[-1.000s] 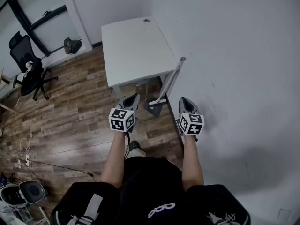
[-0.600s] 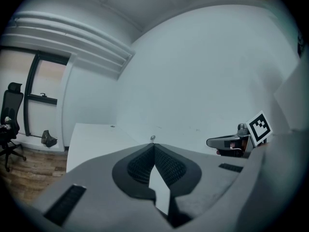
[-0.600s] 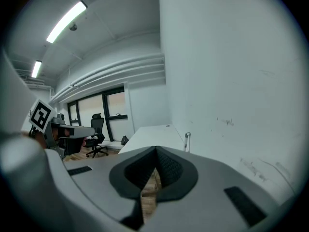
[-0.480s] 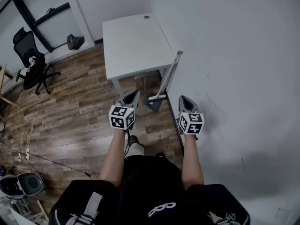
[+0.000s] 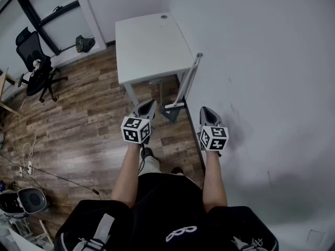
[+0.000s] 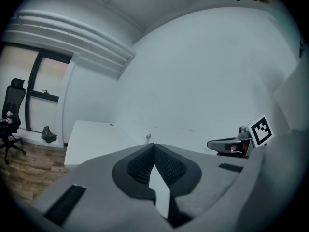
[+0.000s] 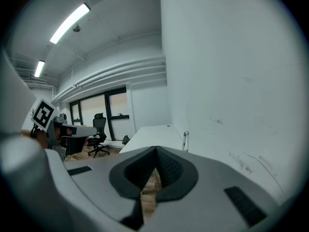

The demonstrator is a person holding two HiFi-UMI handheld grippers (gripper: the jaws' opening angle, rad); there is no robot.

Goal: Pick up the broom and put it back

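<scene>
White desk (image 5: 149, 46), brown wood-grain floor (image 5: 78, 124), black chair (image 5: 36, 80), pale grey broom (image 5: 187, 82)

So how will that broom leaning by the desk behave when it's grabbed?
The broom has a long thin handle that looks stiff and probably light, yet gripped near one end it could swing. It merely leans beside the desk, so a nudge may topple it. The smooth-looking handle might slip.

I see black clothes (image 5: 162, 203) with white print; my grey left gripper (image 5: 151, 106) and right gripper (image 5: 203, 111) carry black-and-white marker cubes (image 5: 136, 130).
</scene>
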